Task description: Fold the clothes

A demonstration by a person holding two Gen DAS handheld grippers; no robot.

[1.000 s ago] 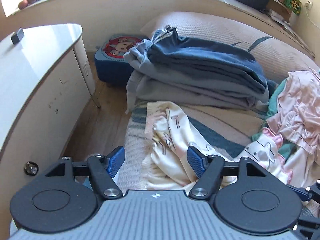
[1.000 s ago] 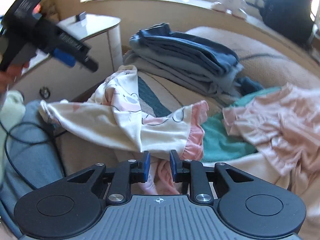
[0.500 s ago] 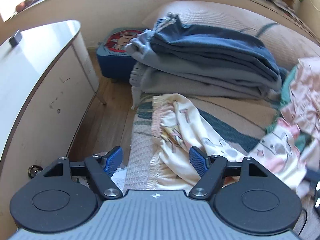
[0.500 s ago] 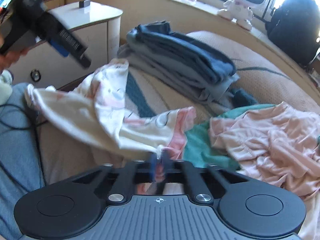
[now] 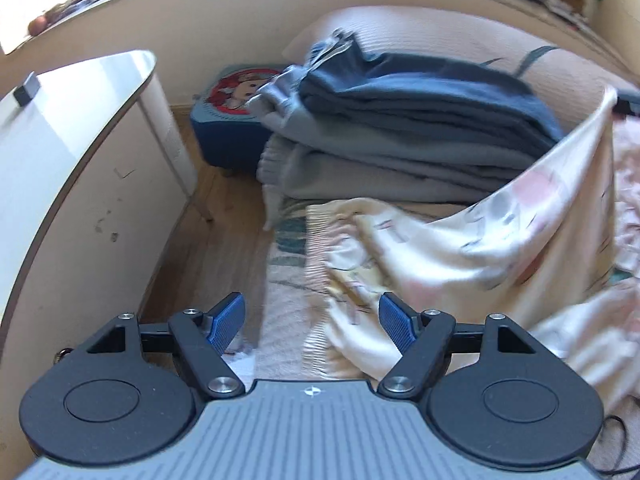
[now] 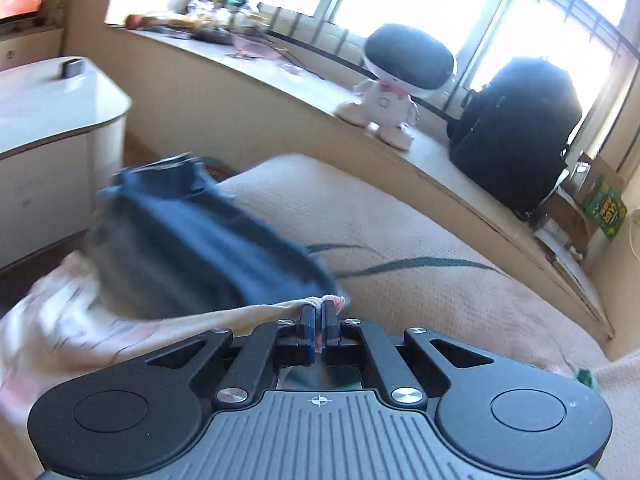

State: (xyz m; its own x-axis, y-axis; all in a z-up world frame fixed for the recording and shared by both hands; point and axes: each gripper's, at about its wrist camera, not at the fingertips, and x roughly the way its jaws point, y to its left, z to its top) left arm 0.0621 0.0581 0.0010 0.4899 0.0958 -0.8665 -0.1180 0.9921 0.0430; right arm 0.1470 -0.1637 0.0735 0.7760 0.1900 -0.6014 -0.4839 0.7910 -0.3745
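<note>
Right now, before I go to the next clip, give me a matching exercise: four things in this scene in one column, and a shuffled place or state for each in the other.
Things
1. right gripper
2. left gripper
3. cream printed garment
4. white toy robot

States or places
A. standing on the window ledge
B. open, nothing between its fingers
C. one corner lifted, the rest lying on the bed
D. shut on a fabric edge

Pairs: 1-D, 2-B, 3-C, 4-A
</note>
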